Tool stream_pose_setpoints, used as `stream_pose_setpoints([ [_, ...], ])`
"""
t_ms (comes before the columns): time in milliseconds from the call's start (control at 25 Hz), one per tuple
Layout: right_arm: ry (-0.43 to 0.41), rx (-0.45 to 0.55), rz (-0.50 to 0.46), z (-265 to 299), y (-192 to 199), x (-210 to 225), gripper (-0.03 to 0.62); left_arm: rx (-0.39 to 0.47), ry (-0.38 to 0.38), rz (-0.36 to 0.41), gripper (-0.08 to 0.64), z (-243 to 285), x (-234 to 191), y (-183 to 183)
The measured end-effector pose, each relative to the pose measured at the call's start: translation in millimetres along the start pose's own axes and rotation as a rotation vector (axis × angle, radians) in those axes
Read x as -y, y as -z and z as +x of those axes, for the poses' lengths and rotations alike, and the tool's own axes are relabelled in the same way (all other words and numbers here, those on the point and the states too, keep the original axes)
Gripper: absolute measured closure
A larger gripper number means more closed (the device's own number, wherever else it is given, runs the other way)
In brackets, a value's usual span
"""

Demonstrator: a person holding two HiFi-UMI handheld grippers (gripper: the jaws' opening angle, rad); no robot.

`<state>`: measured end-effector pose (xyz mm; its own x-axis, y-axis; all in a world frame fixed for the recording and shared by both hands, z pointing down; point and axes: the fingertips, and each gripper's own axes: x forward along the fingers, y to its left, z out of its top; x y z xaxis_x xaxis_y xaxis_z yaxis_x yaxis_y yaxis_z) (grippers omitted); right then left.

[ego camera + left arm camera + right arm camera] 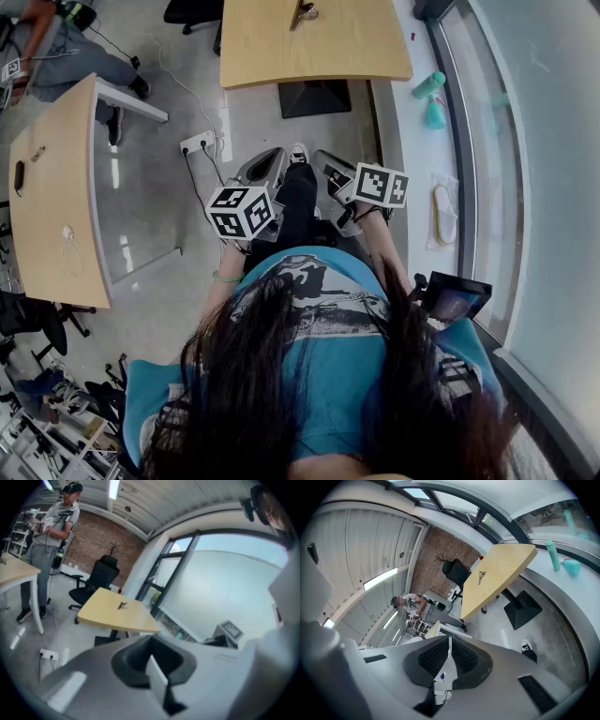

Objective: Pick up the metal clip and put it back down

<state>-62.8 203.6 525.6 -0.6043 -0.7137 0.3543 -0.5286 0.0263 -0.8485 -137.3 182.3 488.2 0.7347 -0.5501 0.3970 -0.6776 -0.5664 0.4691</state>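
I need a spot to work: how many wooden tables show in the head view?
2. The far table stands straight ahead with the metal clip on it; the left table stands at the view's left edge. Others may be hidden out of frame.

Light wooden table (pixel 328 47), metal clip (pixel 302 13) lying on top

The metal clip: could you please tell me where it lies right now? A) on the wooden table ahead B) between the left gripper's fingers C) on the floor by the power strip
A: the metal clip lies on top of the wooden table.
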Motion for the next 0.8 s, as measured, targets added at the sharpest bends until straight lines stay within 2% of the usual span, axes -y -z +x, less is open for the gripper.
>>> stream_pose_setpoints([
  [400,0.024,0.026,0.019,41,-87,31,0.561,-0.016,0.031,0.005,0.557,91,-30,-53],
  [800,0.050,0.020,0.017,109,-191,47,0.561,-0.018,0.063,0.011,0.557,187,-76,-138],
])
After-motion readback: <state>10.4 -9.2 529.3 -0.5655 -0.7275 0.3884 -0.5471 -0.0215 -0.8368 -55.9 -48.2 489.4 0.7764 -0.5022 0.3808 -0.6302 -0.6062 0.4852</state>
